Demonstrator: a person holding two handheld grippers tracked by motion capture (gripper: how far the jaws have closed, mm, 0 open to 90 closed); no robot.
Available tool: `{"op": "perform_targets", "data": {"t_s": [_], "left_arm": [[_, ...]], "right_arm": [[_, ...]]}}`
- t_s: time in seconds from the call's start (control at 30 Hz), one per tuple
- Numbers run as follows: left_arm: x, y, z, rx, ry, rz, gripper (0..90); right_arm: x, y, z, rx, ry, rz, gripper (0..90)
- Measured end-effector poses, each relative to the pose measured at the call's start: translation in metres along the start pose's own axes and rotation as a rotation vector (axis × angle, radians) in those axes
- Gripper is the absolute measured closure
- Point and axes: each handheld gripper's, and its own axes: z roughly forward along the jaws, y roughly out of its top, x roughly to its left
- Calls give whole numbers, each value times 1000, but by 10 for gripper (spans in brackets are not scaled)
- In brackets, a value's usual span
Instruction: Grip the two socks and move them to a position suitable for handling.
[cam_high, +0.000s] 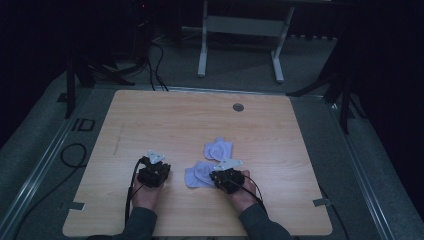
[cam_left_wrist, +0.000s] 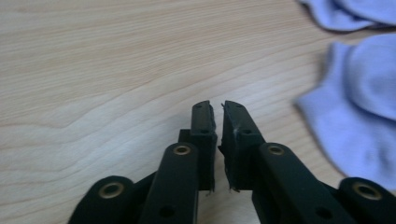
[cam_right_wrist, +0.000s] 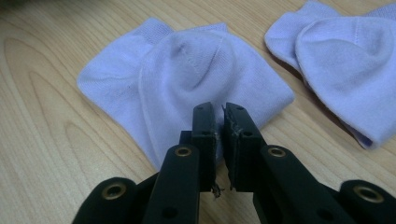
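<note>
Both sets of black jaws are pressed almost shut, with just a thin crack between them, and nothing is held in either one. In the high view, the left gripper (cam_high: 153, 171) sits low on the wooden table (cam_high: 165, 120), near the person's side and over bare wood. The right gripper (cam_high: 227, 177) is to its right, just beside the near sock (cam_high: 197, 175). In the right gripper view, the tips of the right gripper (cam_right_wrist: 218, 112) sit over the near edge of that pale purple sock (cam_right_wrist: 187, 79). I cannot tell if they touch it. A second sock (cam_high: 218, 149) lies a bit farther away and to the right, close to the first one. A small grey round cap (cam_high: 238, 107) sits in the table at the far side.
</note>
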Motion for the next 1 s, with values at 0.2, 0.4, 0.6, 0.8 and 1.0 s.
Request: {"op": "perform_targets", "data": {"t_s": [0.2,0.4,0.6,0.8,1.0], "left_arm": [[-10,-1,-4,-5,-64,47,895],[-25,-2,-1,-2,-113,95,895],[-37,-4,4,2,-166,129,894],[-42,-6,11,30,-189,138,894],[-39,-5,13,38,-204,138,895]], "right_arm": [[4,0,0,-2,0,4,827],[7,0,0,-6,-2,3,826],[9,0,0,-4,-5,0,826],[10,0,0,-5,-3,-1,825],[11,1,0,-1,-8,-10,800]]}}
